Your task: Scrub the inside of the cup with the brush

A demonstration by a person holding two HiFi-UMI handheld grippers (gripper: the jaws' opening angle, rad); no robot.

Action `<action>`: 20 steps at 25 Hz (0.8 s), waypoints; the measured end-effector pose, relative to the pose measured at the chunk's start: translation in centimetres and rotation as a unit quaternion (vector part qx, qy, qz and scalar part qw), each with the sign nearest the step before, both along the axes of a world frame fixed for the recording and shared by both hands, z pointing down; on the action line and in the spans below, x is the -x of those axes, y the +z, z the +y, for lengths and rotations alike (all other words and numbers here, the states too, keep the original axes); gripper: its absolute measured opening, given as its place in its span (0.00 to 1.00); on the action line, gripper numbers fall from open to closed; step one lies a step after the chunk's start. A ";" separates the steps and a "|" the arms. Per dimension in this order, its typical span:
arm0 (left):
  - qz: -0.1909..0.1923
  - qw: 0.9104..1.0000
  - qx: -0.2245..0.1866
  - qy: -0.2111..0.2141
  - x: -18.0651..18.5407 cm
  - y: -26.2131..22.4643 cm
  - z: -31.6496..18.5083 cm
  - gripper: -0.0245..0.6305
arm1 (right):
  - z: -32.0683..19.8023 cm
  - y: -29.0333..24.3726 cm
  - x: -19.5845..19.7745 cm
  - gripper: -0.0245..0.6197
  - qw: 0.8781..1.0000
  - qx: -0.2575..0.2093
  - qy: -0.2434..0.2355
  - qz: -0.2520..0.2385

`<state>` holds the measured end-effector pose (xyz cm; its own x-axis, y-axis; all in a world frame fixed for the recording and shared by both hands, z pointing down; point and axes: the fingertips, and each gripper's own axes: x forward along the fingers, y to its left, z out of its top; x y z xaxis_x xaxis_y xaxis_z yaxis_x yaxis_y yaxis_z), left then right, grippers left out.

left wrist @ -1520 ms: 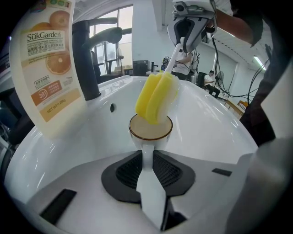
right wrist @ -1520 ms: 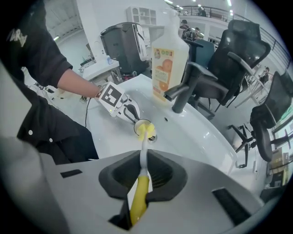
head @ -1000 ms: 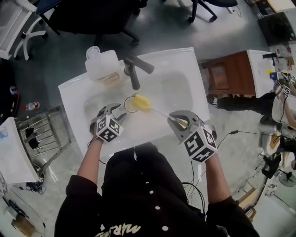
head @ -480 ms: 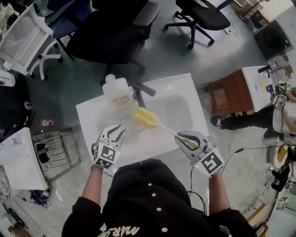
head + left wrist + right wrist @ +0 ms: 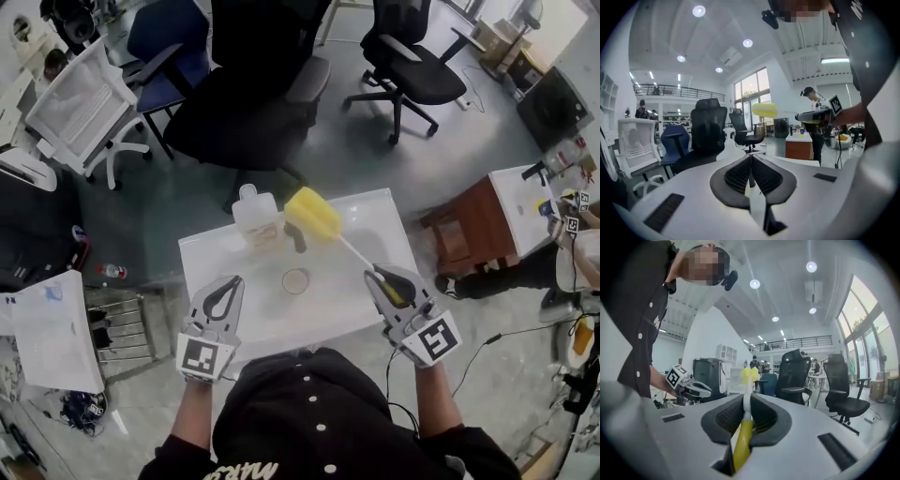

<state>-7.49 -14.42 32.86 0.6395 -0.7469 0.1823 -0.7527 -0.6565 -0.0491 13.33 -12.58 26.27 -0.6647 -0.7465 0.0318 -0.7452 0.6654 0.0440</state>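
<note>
An open office with a grey floor: black office chairs (image 5: 253, 89), a blue chair (image 5: 157, 37) and a white chair (image 5: 82, 103) stand beyond a white sink (image 5: 211, 258). A wooden cabinet (image 5: 466, 230) stands to the sink's right and a wire rack (image 5: 122, 323) to its left. A clear jug (image 5: 255, 217) sits at the sink's far edge beside the tap (image 5: 296, 238).

The cup (image 5: 295, 280) stands in the basin, seen from above as a small round rim.

The brush (image 5: 312, 215) is lifted clear of the cup. Its yellow sponge head is over the sink's far edge, and a thin white stem runs back to a yellow handle.

The right gripper (image 5: 377, 275) has its fingers clenched on that handle. The left gripper (image 5: 232, 282) hangs over the near left of the sink, fingers pressed together on nothing.
</note>
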 end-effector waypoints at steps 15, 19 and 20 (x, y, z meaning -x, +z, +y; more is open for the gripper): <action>0.031 0.990 -0.094 -0.105 4.6 -10.6 2.9 0.08 | -0.4 -6.8 -3.6 0.11 0.985 -0.112 0.122 -0.050; 0.030 0.988 -0.091 -0.125 4.7 -10.6 2.9 0.08 | 0.1 -7.5 -3.5 0.11 0.983 -0.126 0.128 -0.041; 0.032 0.987 -0.090 -0.127 4.7 -10.6 2.9 0.08 | 0.2 -7.6 -3.6 0.11 0.983 -0.127 0.128 -0.041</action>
